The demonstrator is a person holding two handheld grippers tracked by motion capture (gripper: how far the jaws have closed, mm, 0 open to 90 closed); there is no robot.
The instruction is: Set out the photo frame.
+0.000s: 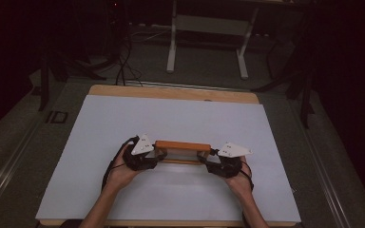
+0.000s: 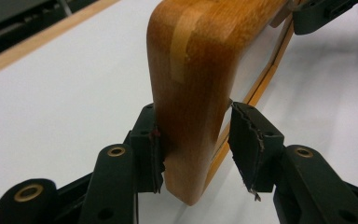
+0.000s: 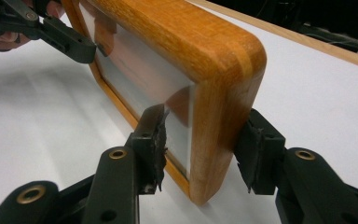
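Note:
A wooden picture frame with a glass pane stands upright on its long edge on the white sheet, held at both short ends. My left gripper is shut on its left end; in the left gripper view its pads clamp the rounded wood corner. My right gripper is shut on the right end. In the right gripper view one pad presses the glass side and the other the back of the frame. Each gripper view shows the other gripper at the far end.
The white sheet covers a wooden table whose far edge shows bare. Beyond it, on the dark floor, stand the white legs of a desk and some cables. Dark stands flank the table at left and right.

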